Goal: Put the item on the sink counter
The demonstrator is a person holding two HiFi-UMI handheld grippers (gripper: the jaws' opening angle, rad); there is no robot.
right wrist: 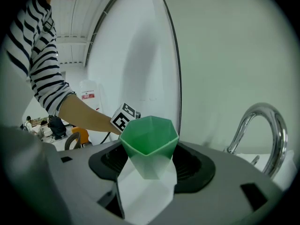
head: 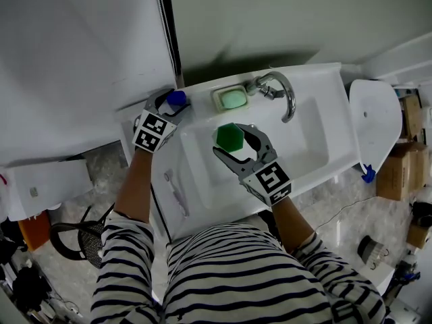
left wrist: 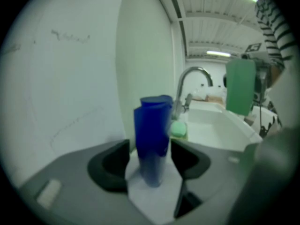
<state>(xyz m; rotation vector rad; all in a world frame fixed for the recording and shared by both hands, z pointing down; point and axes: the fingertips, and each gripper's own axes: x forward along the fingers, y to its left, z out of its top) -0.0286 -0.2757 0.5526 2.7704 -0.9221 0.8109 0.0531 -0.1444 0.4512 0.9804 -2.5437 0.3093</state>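
A blue cup [head: 177,98] [left wrist: 152,135] stands upright on the far left corner of the white sink counter [head: 196,90]. My left gripper [head: 170,104] [left wrist: 150,162] is open around it, with a gap between the left pad and the cup. My right gripper [head: 236,144] [right wrist: 149,165] is shut on a green faceted cup [head: 229,136] [right wrist: 150,142], holding it upright over the basin [head: 304,140]. The green cup [left wrist: 240,86] also shows at the right of the left gripper view.
A chrome faucet [head: 283,90] [right wrist: 262,135] curves over the back of the basin. A green soap [head: 233,99] lies in a dish beside it. A white toothbrush-like thing [head: 177,193] lies on the counter's left strip. A toilet [head: 374,123] and cardboard boxes [head: 398,171] stand to the right.
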